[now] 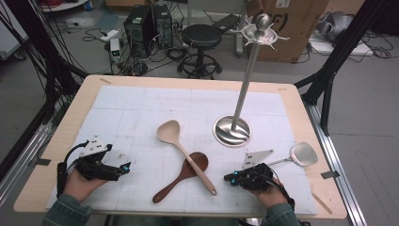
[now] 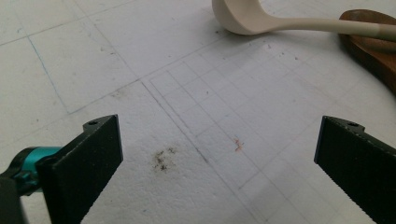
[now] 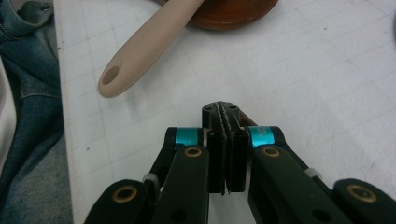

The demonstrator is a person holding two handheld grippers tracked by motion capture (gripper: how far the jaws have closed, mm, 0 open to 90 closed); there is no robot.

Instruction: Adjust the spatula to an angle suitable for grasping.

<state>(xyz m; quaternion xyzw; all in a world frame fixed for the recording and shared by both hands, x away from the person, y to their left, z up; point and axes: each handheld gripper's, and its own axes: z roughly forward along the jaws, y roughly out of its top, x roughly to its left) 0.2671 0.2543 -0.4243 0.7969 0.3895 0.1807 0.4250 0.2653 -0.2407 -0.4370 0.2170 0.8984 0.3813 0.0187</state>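
The pale spoon (image 1: pixel 186 155) lay across the dark wooden spoon (image 1: pixel 181 177) near the middle of the table's (image 1: pixel 301 101) front edge, between the two grippers. It was judged light, stiff and smooth, possibly slippery, best taken at the handle end with the hole. The left gripper (image 1: pixel 123 168) was held low by the front left corner, jaws spread and empty. The right gripper (image 1: pixel 230 178) rested near the front right, jaws clenched on nothing.
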